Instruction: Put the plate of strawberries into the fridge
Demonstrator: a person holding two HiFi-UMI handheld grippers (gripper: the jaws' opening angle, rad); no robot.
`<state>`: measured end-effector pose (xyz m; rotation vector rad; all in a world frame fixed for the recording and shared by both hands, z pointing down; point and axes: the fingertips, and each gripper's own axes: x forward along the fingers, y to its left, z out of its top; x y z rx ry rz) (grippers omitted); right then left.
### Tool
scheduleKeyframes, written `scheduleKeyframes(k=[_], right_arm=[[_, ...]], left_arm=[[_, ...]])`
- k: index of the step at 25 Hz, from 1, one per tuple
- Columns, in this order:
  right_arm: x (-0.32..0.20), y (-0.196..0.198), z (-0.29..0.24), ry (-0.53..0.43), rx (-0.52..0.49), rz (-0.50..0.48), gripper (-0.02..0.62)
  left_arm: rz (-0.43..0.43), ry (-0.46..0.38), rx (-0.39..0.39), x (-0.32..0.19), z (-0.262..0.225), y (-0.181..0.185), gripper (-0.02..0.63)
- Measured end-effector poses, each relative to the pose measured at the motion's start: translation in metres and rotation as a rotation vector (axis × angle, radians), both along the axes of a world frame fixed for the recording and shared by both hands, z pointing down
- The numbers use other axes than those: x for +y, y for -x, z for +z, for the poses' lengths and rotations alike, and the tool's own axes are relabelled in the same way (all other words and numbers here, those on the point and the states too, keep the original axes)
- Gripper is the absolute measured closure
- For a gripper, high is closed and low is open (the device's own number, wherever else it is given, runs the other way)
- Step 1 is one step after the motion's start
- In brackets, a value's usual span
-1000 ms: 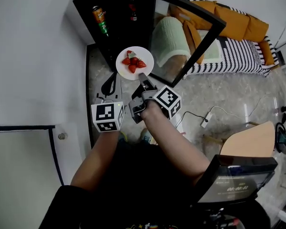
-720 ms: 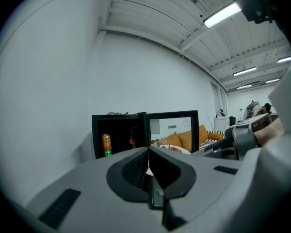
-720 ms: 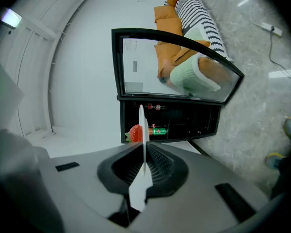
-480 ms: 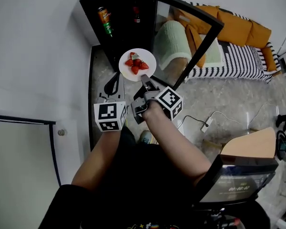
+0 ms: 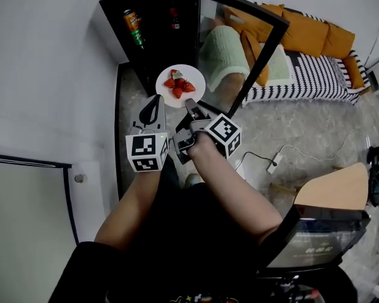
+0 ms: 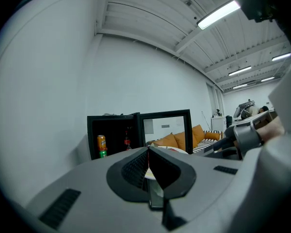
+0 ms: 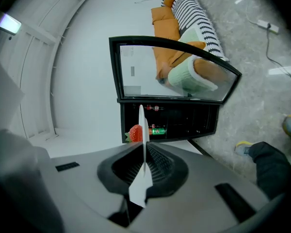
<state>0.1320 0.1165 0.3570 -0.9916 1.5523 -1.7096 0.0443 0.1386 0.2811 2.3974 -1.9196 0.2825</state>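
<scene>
A white plate (image 5: pixel 180 86) with several red strawberries (image 5: pixel 177 84) hangs in front of the open black mini fridge (image 5: pixel 158 17). My right gripper (image 5: pixel 191 108) is shut on the plate's near rim. In the right gripper view the plate (image 7: pixel 141 130) stands edge-on between the jaws, with a strawberry (image 7: pixel 135 133) on its left side and the fridge (image 7: pixel 184 125) beyond. My left gripper (image 5: pixel 153 110) is just left of the plate, its jaws shut on nothing. In the left gripper view the left gripper (image 6: pixel 149 154) points toward the fridge (image 6: pixel 114 140).
The fridge's glass door (image 5: pixel 252 49) swings open to the right. Inside stand an orange-and-green can (image 5: pixel 133 27) and a red bottle (image 5: pixel 174 17). A white wall runs along the left. An orange sofa (image 5: pixel 316 33), a power strip (image 5: pixel 273 163) and a wooden board (image 5: pixel 335 191) are to the right.
Almost nothing differs: the plate stays held in front of the open fridge, and both grippers keep their places apart from a slight shift of the view.
</scene>
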Motion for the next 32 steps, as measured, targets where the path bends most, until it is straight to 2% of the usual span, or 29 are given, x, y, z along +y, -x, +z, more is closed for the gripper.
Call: scheduleKeyframes(k=[4, 17, 22, 32], right_arm=[[0.002, -0.003, 0.004, 0.003, -0.004, 0.003, 0.574], [-0.005, 0.009, -0.009, -0.032, 0.008, -0.029, 0.574], [-0.045, 0.030, 0.000, -0.021, 0.027, -0.043, 0.574], [-0.068, 0.056, 0.004, -0.001, 0.027, -0.043, 0.575]], left_arm=[[0.010, -0.008, -0.012, 0.002, 0.000, -0.005, 0.600], [-0.022, -0.030, 0.005, 0.000, -0.008, 0.011, 0.600], [-0.023, -0.005, 0.014, -0.042, 0.004, 0.031, 0.600], [-0.021, 0.010, 0.026, -0.066, 0.005, 0.056, 0.600]])
